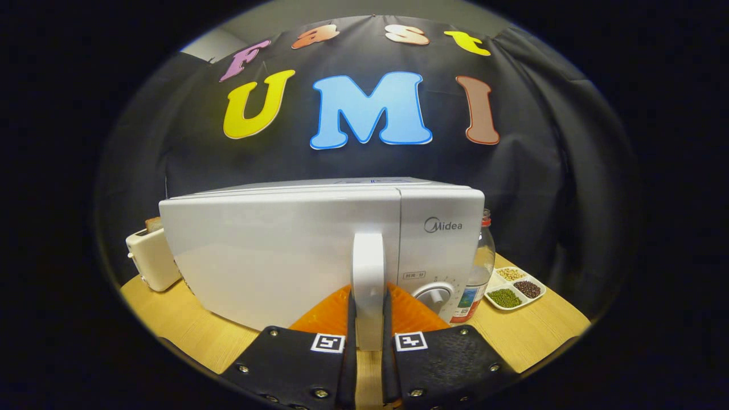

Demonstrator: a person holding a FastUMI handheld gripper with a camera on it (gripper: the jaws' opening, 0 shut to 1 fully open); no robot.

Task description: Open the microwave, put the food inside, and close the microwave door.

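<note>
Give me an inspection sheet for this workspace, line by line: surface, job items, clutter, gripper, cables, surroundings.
Surface: wooden table, bare patches showing either side of the microwave.
Job's things: white microwave, its door handle upright; the door seems swung slightly ajar. Food: nothing seen.
Clutter: toaster left of the microwave; clear bottle and divided dish of beans to its right.
Grippers: gripper, jaws closed on the door handle from both sides.
Cables: nothing seen.
Surroundings: black cloth wall behind the table.
</note>
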